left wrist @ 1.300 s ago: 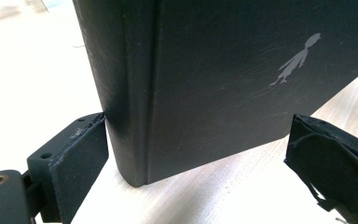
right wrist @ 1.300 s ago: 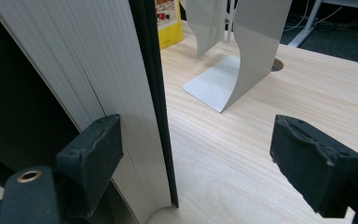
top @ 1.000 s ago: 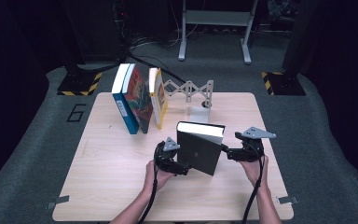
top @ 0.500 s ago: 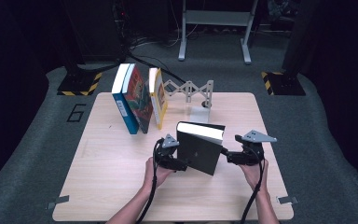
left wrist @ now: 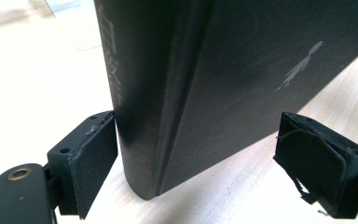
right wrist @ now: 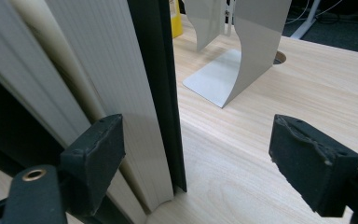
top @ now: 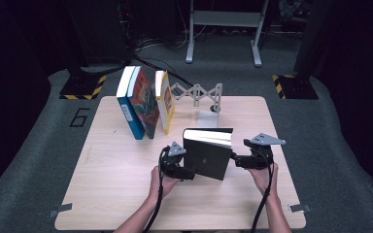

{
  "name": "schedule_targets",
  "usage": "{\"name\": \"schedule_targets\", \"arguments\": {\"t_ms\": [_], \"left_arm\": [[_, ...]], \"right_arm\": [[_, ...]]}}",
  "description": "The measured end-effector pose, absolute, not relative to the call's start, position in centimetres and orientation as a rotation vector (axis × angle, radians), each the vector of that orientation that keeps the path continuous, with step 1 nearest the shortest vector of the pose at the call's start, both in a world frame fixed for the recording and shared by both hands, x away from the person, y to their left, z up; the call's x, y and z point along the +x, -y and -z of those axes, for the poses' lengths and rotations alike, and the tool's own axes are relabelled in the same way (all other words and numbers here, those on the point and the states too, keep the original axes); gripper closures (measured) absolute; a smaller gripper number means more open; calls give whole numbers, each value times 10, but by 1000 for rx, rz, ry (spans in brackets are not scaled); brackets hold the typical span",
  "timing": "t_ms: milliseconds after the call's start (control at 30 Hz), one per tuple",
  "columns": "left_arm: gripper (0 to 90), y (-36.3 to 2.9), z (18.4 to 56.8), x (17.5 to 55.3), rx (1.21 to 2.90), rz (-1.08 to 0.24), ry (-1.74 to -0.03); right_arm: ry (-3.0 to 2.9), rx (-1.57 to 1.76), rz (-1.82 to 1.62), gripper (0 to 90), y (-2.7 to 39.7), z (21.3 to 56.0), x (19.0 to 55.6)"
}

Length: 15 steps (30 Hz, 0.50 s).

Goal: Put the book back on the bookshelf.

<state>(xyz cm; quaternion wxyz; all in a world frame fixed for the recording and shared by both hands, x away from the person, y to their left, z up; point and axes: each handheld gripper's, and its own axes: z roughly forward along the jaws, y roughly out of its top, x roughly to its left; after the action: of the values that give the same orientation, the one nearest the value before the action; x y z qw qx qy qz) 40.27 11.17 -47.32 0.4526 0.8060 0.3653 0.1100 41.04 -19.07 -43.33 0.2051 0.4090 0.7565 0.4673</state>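
Observation:
A black hardcover book (top: 208, 155) stands on the wooden table (top: 111, 179) between my two grippers. My left gripper (top: 177, 167) is at its spine. In the left gripper view the left gripper (left wrist: 200, 140) has the spine corner (left wrist: 168, 116) between its jaws; one pad (left wrist: 91, 163) rests against the spine and the other stands clear of the cover. These jaws have just been closing a little. My right gripper (top: 245, 158) is at the page edge. In the right gripper view the right gripper (right wrist: 200, 140) is open, with the pages (right wrist: 121, 70) beside one pad.
A blue book (top: 128, 104), a colourful one (top: 143, 102) and a yellow one (top: 164, 99) lean upright at the back left. A grey scissor rack (top: 196, 94) and a bent metal bookend (right wrist: 242, 51) stand behind the black book.

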Motion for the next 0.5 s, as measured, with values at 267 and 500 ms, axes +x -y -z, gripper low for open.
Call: {"name": "schedule_targets", "arguments": {"t_ms": [267, 500], "left_arm": [[136, -114, 471, 403, 1996, -260, -883], [119, -113, 477, 409, 1976, -215, -888]], "right_arm": [[-2122, 1123, -1314, 161, 192, 435, 413], [-2120, 1137, -1334, 159, 192, 438, 412]]}}
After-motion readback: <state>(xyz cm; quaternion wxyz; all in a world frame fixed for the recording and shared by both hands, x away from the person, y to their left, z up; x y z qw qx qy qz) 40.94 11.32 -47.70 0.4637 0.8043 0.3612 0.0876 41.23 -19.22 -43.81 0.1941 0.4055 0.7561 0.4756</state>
